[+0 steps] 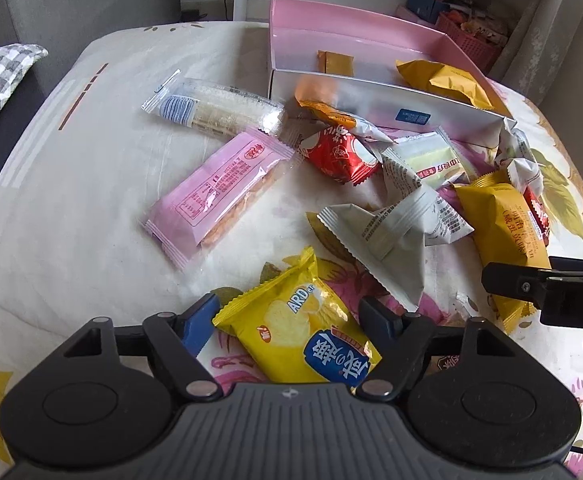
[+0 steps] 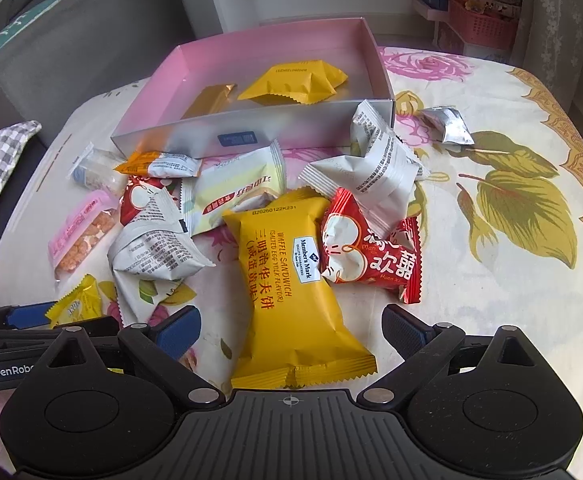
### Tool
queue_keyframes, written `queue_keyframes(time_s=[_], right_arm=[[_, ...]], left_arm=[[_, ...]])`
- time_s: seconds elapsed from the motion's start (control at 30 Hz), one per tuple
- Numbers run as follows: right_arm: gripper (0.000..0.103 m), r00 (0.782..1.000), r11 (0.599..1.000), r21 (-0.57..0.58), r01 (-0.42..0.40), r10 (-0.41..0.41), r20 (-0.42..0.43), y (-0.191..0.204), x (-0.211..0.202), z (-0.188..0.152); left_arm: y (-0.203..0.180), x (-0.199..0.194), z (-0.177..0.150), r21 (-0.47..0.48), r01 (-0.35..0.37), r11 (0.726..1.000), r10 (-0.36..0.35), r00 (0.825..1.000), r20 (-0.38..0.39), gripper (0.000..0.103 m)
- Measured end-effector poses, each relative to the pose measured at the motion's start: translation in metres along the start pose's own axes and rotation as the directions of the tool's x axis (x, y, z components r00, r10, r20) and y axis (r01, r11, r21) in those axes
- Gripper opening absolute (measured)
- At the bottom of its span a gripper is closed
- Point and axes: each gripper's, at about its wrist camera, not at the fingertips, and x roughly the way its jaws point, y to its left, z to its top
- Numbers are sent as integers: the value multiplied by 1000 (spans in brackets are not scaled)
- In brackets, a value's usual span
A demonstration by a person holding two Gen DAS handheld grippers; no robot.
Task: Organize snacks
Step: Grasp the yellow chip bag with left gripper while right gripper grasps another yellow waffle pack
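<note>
Sorting has barely begun: two golden foil packets lie in the pink cardboard box (image 2: 171, 76); about a dozen remain scattered on the floral bedspread (image 2: 491, 128). The left claw (image 1: 289, 314) brackets a yellow chip packet (image 1: 295, 332), its pads apart and not pressing; the right claw (image 2: 291, 330) gapes around an orange waffle-sandwich packet (image 2: 291, 280).

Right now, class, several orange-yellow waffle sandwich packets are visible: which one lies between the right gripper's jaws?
The waffle sandwich packet lying outside the pink box, label up, between the right gripper's open jaws. The other waffle packet already sits inside the box.
</note>
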Motion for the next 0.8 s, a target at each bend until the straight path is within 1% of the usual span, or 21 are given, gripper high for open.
queue_keyframes(time_s=[0.2, 0.3, 0.37, 0.4, 0.47, 0.5, 0.57, 0.8], right_arm=[[96, 1000, 1000, -11, 8, -8, 17, 2, -3, 1], [89, 1000, 1000, -20, 16, -15, 24, 4, -4, 1], [76, 999, 1000, -23, 18, -17, 29, 5, -5, 0], [72, 999, 1000, -25, 17, -16, 30, 5, -5, 0], [50, 1000, 1000, -25, 13, -13, 28, 5, -5, 1], [45, 1000, 1000, -23, 13, -13, 27, 5, -5, 1], [41, 1000, 1000, -9, -13, 13, 22, 2, -6, 2], [37, 996, 996, 45, -72, 70, 48, -7, -18, 10]], left_arm=[[-1, 0, -1, 1, 6, 1000, -6, 1000, -6, 68], [0, -1, -1, -3, 7, 1000, -7, 1000, -2, 67], [0, -2, -1, -7, 5, 1000, -5, 1000, 5, 63], [1, -2, -1, -10, 4, 1000, -4, 1000, 11, 62], [3, -3, 0, -18, 8, 1000, -8, 1000, 12, 59], [4, -4, 1, -23, 10, 1000, -10, 1000, 13, 59], [5, -4, 2, -29, 14, 999, -14, 1000, 13, 57], [11, -9, 6, -41, 34, 999, -33, 999, 19, 53]])
